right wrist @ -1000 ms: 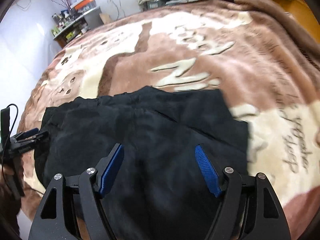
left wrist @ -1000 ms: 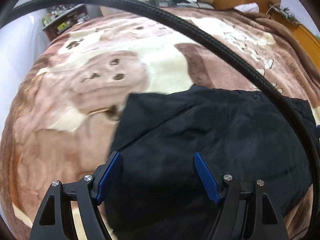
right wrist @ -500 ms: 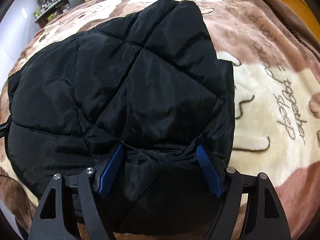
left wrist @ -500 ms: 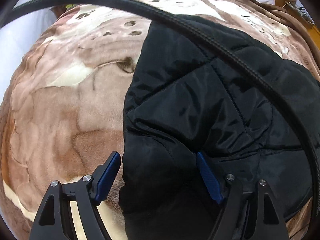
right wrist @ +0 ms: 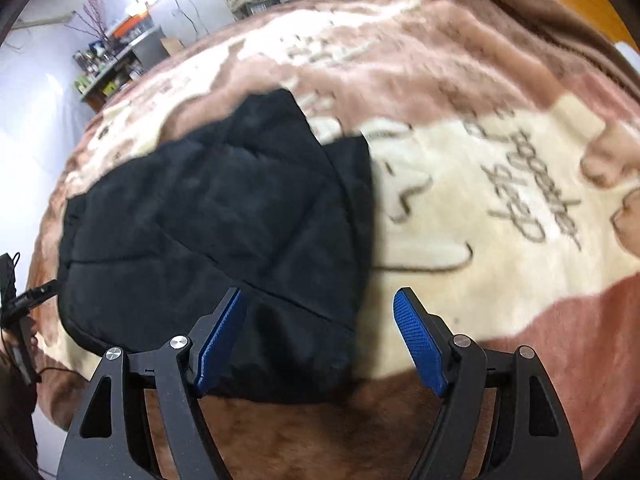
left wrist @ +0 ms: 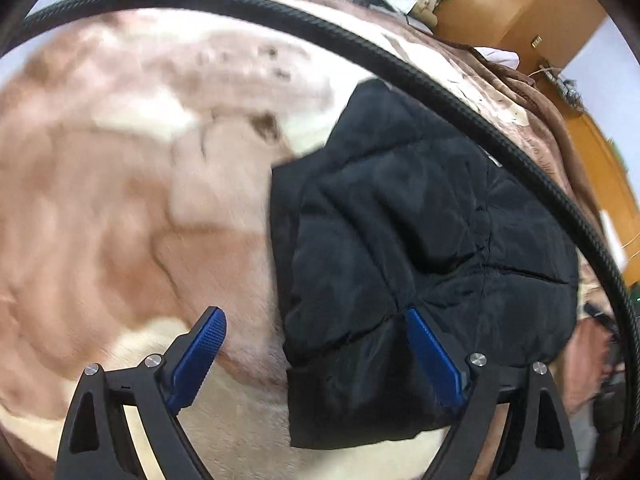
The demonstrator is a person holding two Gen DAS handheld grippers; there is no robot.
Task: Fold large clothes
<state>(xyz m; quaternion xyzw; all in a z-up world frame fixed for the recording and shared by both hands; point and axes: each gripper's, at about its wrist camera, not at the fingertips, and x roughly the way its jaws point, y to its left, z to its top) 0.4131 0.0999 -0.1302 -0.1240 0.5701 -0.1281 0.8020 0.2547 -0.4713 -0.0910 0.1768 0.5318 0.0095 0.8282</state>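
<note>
Lying folded into a compact bundle on a brown-and-cream plush blanket (left wrist: pixel 132 208), a black quilted jacket (left wrist: pixel 404 248) is seen from the left wrist camera, filling the right half of that view. The left gripper (left wrist: pixel 316 344) is held with its blue-padded fingers (left wrist: pixel 202 350) spread wide apart and nothing pinched between them. The left finger is set over bare blanket, while the right finger is seen against the jacket's near portion; whether it touches the fabric cannot be told. A black braided cable (left wrist: pixel 420 80) is arched across the upper part of the frame, and a wooden cabinet (left wrist: pixel 516 12) is visible at the far right.

From the right wrist camera, the same black quilted jacket (right wrist: pixel 216 232) is shown at the left of the frame, with its right edge laid against a cream patch of the blanket (right wrist: pixel 460 208) bearing dark printed lettering. The right gripper (right wrist: pixel 320 332) is likewise held wide open, gripping nothing. Its left finger (right wrist: pixel 222 340) is seen over the jacket's near right corner, and its right finger over the blanket, well apart from the garment. A cluttered shelf (right wrist: pixel 108 72) is seen in the far left background, beyond the edge of the bed.
</note>
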